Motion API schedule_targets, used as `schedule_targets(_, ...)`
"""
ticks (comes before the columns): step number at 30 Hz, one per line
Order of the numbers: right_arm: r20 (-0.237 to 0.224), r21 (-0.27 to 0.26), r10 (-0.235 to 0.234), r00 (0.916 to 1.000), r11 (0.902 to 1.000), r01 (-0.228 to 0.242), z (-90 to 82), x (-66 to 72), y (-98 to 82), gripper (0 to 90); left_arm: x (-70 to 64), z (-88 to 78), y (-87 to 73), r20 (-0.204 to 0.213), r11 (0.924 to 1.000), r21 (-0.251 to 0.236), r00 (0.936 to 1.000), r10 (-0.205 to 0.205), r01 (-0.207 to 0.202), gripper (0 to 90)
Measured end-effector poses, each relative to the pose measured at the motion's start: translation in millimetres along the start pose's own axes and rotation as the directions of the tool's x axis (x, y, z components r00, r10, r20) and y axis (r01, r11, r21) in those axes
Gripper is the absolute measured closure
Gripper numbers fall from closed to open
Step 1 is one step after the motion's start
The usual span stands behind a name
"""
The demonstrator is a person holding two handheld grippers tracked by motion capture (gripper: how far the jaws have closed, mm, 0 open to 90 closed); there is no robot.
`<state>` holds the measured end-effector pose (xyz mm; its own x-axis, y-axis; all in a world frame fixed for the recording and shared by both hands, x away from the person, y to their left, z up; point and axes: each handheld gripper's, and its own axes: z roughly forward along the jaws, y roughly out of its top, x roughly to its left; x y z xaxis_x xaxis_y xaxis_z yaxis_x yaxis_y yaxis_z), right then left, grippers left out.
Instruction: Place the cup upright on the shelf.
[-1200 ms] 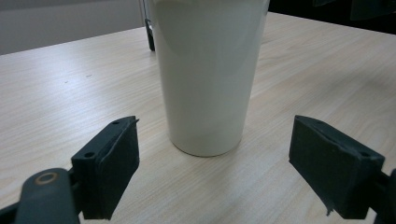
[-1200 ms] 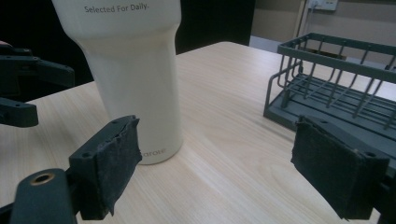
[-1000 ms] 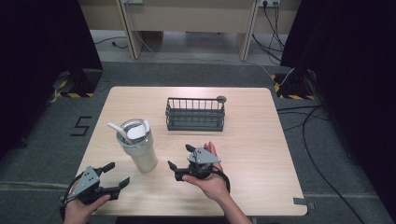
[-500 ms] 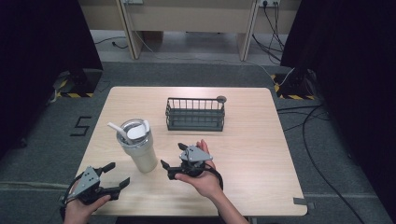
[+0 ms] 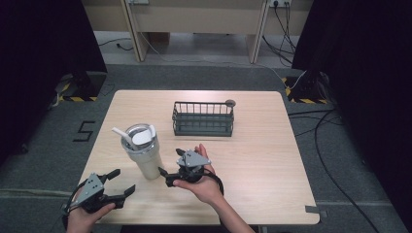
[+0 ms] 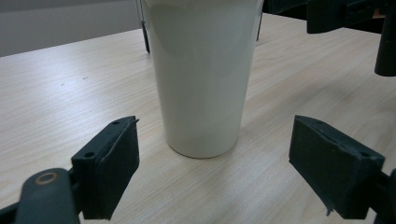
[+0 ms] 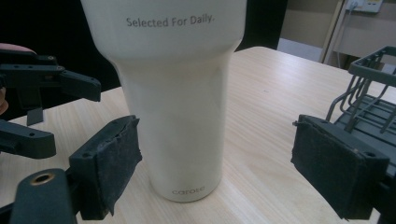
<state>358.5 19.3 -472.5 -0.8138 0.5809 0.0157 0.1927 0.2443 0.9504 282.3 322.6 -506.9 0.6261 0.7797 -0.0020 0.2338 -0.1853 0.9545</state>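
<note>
A cream tumbler [image 5: 143,158] with a clear lid and a white straw stands upright at the table's front left. In the right gripper view it [image 7: 180,102] reads "Selected For Daily." My left gripper [image 5: 124,180] lies low near the front edge, just left of and in front of the tumbler, open. In its own view the left gripper [image 6: 215,133] has its jaws wide apart with the tumbler [image 6: 203,74] a short way ahead, untouched. My right gripper [image 5: 170,161] is held close to the tumbler's right side, open. In its view the right gripper [image 7: 215,135] has the tumbler ahead of its spread jaws.
A dark wire basket [image 5: 203,119] stands behind the right hand at mid-table, and it [image 7: 371,88] also shows in the right gripper view. A small grey disc [image 5: 230,103] sits at its far right corner. The wooden table [image 5: 272,155] has free room on its right half.
My right gripper has slid left across the table, closer to the tumbler. The left gripper and the tumbler have stayed where they were.
</note>
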Motion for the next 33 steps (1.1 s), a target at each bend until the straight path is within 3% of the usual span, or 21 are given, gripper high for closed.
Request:
schedule_targets(21, -0.022, -0.007, -0.002, 0.9998, 1.0, 0.002, 23.0, 10.9, 2.7, 15.2, -0.6, -0.1, 0.0, 0.005, 1.0, -0.002, 1.0, -0.001, 0.001, 15.5)
schedule_targets(28, -0.027, -0.017, -0.03, 0.9992, 0.9994, 0.029, 39.0, 17.1, 4.9, 14.8, -0.6, -0.2, -0.1, 0.005, 1.0, -0.002, 1.0, -0.002, 0.002, 15.5)
schedule_targets(33, -0.022, -0.027, -0.025, 0.9994, 0.9993, 0.025, 50.9, 19.5, 2.2, 13.3, 0.0, -0.5, -0.4, 0.006, 1.0, -0.002, 1.0, -0.002, 0.002, 15.5)
